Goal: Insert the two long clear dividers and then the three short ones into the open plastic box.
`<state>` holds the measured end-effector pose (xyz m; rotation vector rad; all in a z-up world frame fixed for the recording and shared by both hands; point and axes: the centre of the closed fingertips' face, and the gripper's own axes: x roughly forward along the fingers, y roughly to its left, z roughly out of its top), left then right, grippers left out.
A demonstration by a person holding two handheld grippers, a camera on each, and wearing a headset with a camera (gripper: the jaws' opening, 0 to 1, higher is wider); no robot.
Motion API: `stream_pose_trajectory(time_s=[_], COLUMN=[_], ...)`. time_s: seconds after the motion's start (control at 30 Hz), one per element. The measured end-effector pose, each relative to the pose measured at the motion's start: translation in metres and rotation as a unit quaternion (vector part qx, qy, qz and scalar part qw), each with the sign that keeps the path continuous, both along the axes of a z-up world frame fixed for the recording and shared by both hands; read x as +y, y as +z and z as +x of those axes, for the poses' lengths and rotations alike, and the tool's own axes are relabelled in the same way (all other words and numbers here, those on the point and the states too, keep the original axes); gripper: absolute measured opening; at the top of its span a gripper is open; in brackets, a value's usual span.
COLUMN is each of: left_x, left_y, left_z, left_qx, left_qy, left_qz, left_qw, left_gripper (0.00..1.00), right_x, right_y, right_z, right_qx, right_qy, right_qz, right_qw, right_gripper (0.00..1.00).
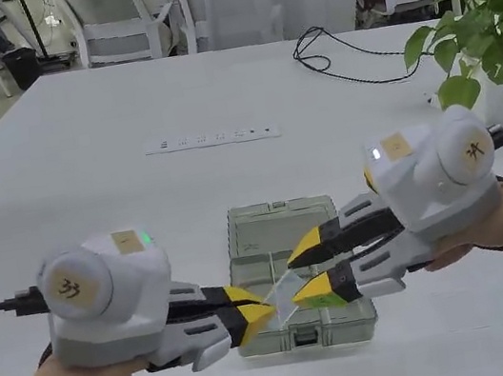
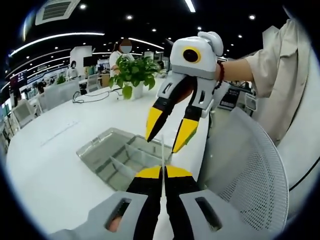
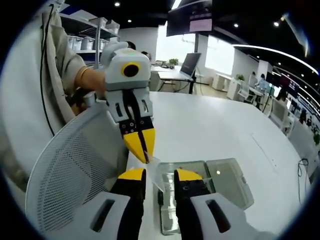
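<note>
The open clear plastic box [image 1: 245, 237] lies on the white table, lid folded back, with dividers standing inside it [image 2: 95, 152] [image 3: 227, 182]. My left gripper [image 1: 256, 314] is shut on one end of a clear divider [image 1: 283, 291], held edge-on just above the box's front part. In the left gripper view the divider [image 2: 162, 150] rises as a thin line from the shut tips [image 2: 162, 172]. My right gripper [image 1: 308, 270] is open, its yellow jaws either side of the divider's free end. In the right gripper view the open gripper [image 3: 160, 175] faces the left gripper [image 3: 143, 152] tip to tip.
A white power strip [image 1: 213, 139] lies further back on the table, with a black cable [image 1: 334, 49] at the far right and a green plant [image 1: 483, 14] by the right edge. Office chairs stand behind the table. A mesh chair back [image 2: 250, 165] is close to the person.
</note>
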<state>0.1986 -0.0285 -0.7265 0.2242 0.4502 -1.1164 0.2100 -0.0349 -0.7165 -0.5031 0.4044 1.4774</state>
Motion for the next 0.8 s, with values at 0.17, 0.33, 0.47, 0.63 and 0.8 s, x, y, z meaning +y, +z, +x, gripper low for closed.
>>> stream_pose_trajectory(time_s=[0.17,0.33,0.47,0.63,0.8], left_x=[-0.003,-0.006,-0.008,-0.011,-0.014], left_y=[0.000,0.001,0.002,0.006,0.009], left_z=[-0.006,-0.011,-0.013,-0.016,-0.019], left_qx=[-0.008,-0.019,-0.026,-0.034,-0.040], left_qy=[-0.027,-0.053,-0.066,-0.081,-0.093], left_qz=[0.008,0.014,0.013,0.009,0.004], left_qw=[0.9996,0.9983,0.9974,0.9961,0.9949], left_gripper=[0.00,0.00,0.00,0.00,0.00], right_x=[-0.002,-0.003,-0.004,-0.007,-0.008], right_y=[-0.002,-0.004,-0.005,-0.007,-0.006], right_z=[-0.010,-0.015,-0.020,-0.027,-0.030], right_qx=[0.020,0.027,0.037,0.047,0.061], right_qy=[0.023,0.037,0.048,0.061,0.063], right_qz=[-0.002,-0.004,-0.004,-0.007,0.005], right_qw=[0.9995,0.9990,0.9982,0.9970,0.9962], right_gripper=[0.21,0.19,0.18,0.13,0.09])
